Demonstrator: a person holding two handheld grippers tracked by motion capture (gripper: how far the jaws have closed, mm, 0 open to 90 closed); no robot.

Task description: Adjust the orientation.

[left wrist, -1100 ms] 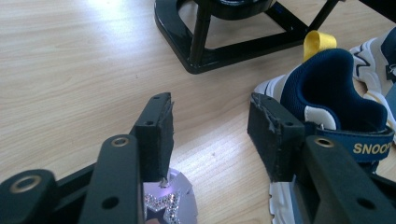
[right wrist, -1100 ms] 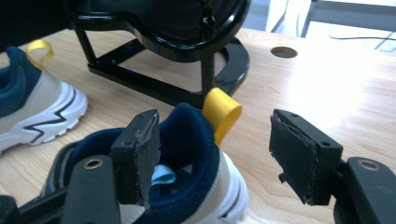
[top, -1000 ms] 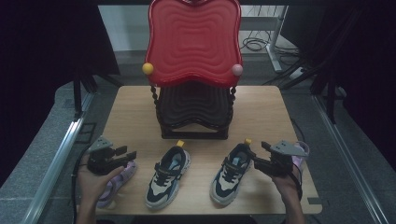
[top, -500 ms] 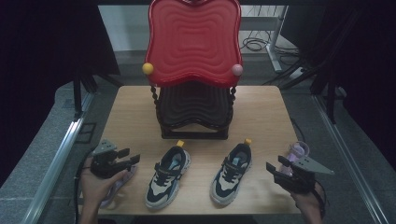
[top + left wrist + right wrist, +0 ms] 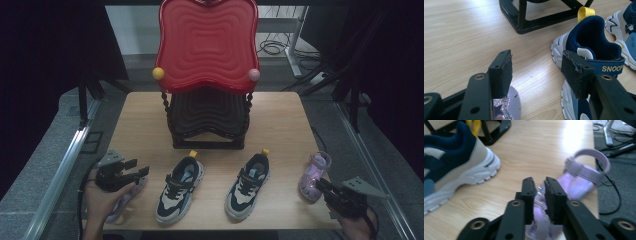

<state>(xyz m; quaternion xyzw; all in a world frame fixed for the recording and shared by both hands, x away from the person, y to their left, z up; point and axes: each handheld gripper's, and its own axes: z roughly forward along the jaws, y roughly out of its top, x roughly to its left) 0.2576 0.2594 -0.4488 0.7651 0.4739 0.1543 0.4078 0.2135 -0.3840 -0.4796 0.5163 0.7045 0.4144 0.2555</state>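
A pair of navy and cream sneakers stands on the wooden table, the left one and the right one. My left gripper hovers open at the near left, over a purple glitter sandal. Its jaws have just been opening, and bare table lies between them. That sandal's toe lies under the left jaw. My right gripper is at the near right; its jaws have just been closing. They stand nearly together on the glitter front of the second purple sandal.
A shoe rack stands at the table's middle back, with a red wavy top shelf and a black lower shelf. Its black base frame is close beyond the left sneaker. Cables lie on the floor to the right.
My right gripper has moved right and toward the near edge, from beside the right sneaker to the sandal's near end, and its jaws have closed. My left gripper has stayed put, its jaws slightly wider.
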